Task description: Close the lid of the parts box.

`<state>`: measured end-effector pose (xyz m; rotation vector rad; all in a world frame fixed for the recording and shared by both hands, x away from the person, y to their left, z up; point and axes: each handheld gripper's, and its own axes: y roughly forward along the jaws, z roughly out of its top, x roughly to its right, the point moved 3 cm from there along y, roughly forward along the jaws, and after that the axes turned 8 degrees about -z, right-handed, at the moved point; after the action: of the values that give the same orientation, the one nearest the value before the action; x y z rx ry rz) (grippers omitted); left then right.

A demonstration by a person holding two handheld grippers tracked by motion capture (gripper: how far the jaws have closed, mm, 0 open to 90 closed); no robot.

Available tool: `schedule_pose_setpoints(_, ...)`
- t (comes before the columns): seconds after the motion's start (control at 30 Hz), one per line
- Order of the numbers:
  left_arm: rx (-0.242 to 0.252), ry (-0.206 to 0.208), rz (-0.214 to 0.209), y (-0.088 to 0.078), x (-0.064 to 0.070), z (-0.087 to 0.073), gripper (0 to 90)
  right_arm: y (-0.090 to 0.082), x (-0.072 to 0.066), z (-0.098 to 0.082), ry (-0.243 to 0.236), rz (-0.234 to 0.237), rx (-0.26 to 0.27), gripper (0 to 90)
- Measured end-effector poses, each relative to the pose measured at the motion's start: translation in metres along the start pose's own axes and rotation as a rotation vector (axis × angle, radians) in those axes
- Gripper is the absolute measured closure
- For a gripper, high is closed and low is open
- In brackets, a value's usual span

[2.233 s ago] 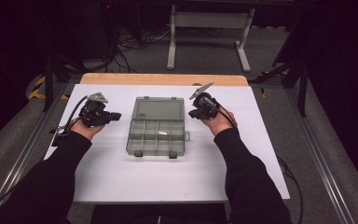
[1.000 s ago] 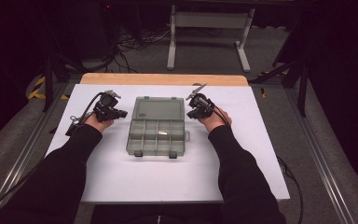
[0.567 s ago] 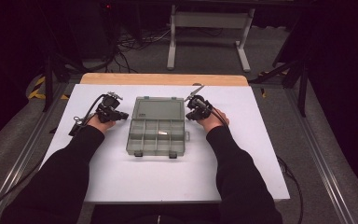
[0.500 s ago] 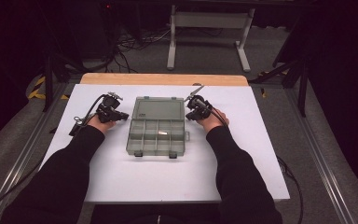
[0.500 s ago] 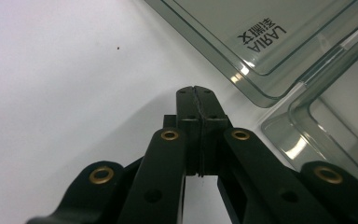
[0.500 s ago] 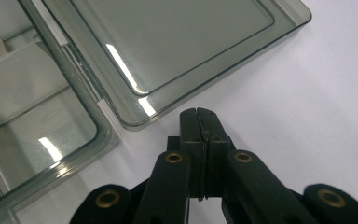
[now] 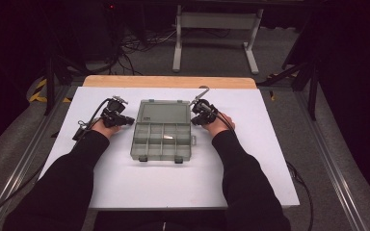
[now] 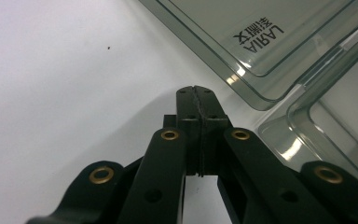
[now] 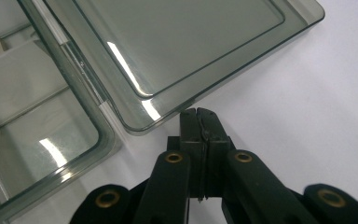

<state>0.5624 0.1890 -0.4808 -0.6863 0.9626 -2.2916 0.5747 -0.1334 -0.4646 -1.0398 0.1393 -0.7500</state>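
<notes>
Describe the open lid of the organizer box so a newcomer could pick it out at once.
On the white tabletop, between the person's two hands, lies a clear grey-green plastic organizer box opened flat. Its lid is the far half, beyond the hinge, flanked by the left hand-held gripper and the right hand-held gripper. Unlike the near half, which is split into small compartments, it is one undivided panel bearing a printed LARIA label.

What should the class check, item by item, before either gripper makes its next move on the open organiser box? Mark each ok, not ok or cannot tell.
1. Left gripper jaws shut, holding nothing: ok.
2. Right gripper jaws shut, holding nothing: ok.
3. Organiser box lies open, lid flat on the table: ok.
4. Both gripper tips beside the lid's edges, one on each side: ok.
5. Tips touching the lid: cannot tell.
6. Compartments empty: cannot tell; one pale item shows.
</notes>
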Motion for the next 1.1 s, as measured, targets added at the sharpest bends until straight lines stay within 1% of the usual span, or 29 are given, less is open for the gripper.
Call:
schedule_pose_setpoints(0.13,0.001,0.006,0.003,0.0003,0.0006,0.0002,90.0,0.0004,0.0001,0.0001,-0.002,0.000,0.001,90.0)
schedule_pose_setpoints(0.2,0.003,0.004,-0.005,0.0010,0.0011,0.0004,90.0,0.0005,-0.0001,0.0000,0.004,0.002,0.002,90.0)
schedule_pose_setpoints(0.23,0.003,0.010,-0.002,0.0011,0.0009,0.0005,90.0,0.0006,-0.0001,0.0000,0.004,0.002,0.002,90.0)
schedule_pose_setpoints(0.27,0.006,0.008,-0.011,0.0018,0.0017,0.0005,90.0,0.0006,0.0001,-0.0001,0.000,0.001,0.001,90.0)
schedule_pose_setpoints(0.37,0.005,0.018,-0.011,0.0026,0.0032,0.0010,90.0,0.0007,-0.0002,0.0000,0.002,0.000,0.003,90.0)
schedule_pose_setpoints(0.4,0.005,0.020,-0.017,0.0032,0.0038,0.0011,90.0,0.0007,-0.0002,-0.0001,0.002,0.000,0.003,90.0)
schedule_pose_setpoints(0.47,0.007,0.026,-0.012,0.0038,0.0044,0.0015,90.0,0.0007,-0.0003,0.0001,-0.002,-0.001,0.002,90.0)
schedule_pose_setpoints(0.8,0.004,0.021,-0.012,0.0042,0.0051,0.0017,90.0,0.0010,-0.0010,0.0006,-0.007,-0.009,0.001,90.0)
schedule_pose_setpoints(0.93,0.003,0.021,-0.006,0.0045,0.0054,0.0022,90.0,0.0017,-0.0012,0.0015,-0.009,-0.015,0.004,90.0)
schedule_pose_setpoints(0.97,0.006,0.027,0.004,0.0047,0.0051,0.0025,90.0,0.0018,-0.0012,0.0017,-0.010,-0.017,0.004,90.0)
schedule_pose_setpoints(1.03,0.004,0.026,0.007,0.0047,0.0054,0.0028,90.0,0.0019,-0.0010,0.0019,-0.013,-0.020,0.003,90.0)
schedule_pose_setpoints(1.1,0.006,0.022,0.002,0.0053,0.0058,0.0030,90.0,0.0024,-0.0004,0.0021,-0.011,-0.020,0.007,90.0)
